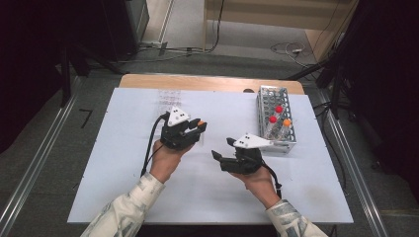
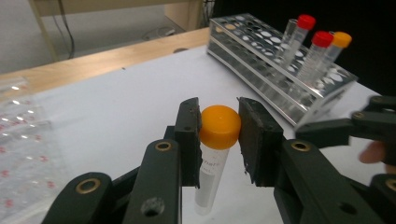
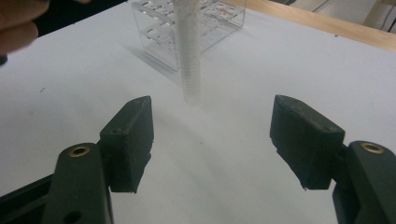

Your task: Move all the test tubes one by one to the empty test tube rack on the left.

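Since the left gripper (image 2: 219, 135) pinches the clear plastic test tube with the orange screw cap (image 2: 215, 144) right at the cap, with a pad on either side and the body hanging free below above the white table sheet (image 2: 116, 112), the tube looks light and stiff, a thing that needs little squeeze. Its smooth round wall would likely slip or roll between flat pads, so the ribbed cap, or the wall just under it, seems the safer place to hold. From the right gripper view the tube's body (image 3: 189, 56) shows ahead, clear of the right gripper (image 3: 212, 135), whose jaws stand spread wide with nothing between them. A metal wire rack (image 1: 275, 118) holding two red-capped tubes and one orange-capped tube stands nearby at the table's right.
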`<state>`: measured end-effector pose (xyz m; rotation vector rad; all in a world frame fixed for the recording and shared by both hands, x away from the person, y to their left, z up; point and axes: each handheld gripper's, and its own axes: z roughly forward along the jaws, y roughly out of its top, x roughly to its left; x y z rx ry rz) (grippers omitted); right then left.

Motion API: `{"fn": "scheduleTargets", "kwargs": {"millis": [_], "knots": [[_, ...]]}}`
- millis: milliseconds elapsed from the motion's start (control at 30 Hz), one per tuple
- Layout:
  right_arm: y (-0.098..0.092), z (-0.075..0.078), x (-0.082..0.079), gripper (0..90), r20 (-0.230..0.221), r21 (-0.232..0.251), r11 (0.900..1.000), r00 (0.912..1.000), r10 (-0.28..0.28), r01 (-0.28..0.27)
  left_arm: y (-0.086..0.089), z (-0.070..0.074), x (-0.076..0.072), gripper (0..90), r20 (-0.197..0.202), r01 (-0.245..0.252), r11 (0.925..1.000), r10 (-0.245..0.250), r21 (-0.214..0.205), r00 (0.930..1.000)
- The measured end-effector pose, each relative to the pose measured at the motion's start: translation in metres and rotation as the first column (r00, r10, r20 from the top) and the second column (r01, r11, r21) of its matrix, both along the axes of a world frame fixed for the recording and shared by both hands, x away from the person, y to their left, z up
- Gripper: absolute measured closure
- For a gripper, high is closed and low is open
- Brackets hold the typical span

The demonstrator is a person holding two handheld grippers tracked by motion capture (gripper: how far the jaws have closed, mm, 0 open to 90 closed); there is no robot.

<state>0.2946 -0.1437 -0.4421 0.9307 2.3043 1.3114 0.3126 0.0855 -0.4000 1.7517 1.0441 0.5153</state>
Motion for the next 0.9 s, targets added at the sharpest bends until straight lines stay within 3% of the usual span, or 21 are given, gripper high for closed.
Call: {"fn": "scheduleTargets", "kwargs": {"millis": [400,733,900], "knots": [[-0.035,0.003,-0.004,25.7,-0.007,0.018,0.9985,0.9986,-0.052,0.052,0.031,0.024,0.03,70.3,0.026,-0.104,0.9944,0.104,0.015,0.9942],[-0.065,0.003,-0.007,25.1,-0.018,0.041,0.995,0.9957,-0.09,0.091,0.053,0.033,0.041,70.3,0.041,-0.185,0.9826,0.186,-0.01,0.9818],[-0.072,0.004,-0.008,25.1,-0.018,0.05,0.9934,0.9946,-0.102,0.103,0.059,0.036,0.046,70.3,0.052,-0.212,0.9772,0.212,0.001,0.9759]]}}
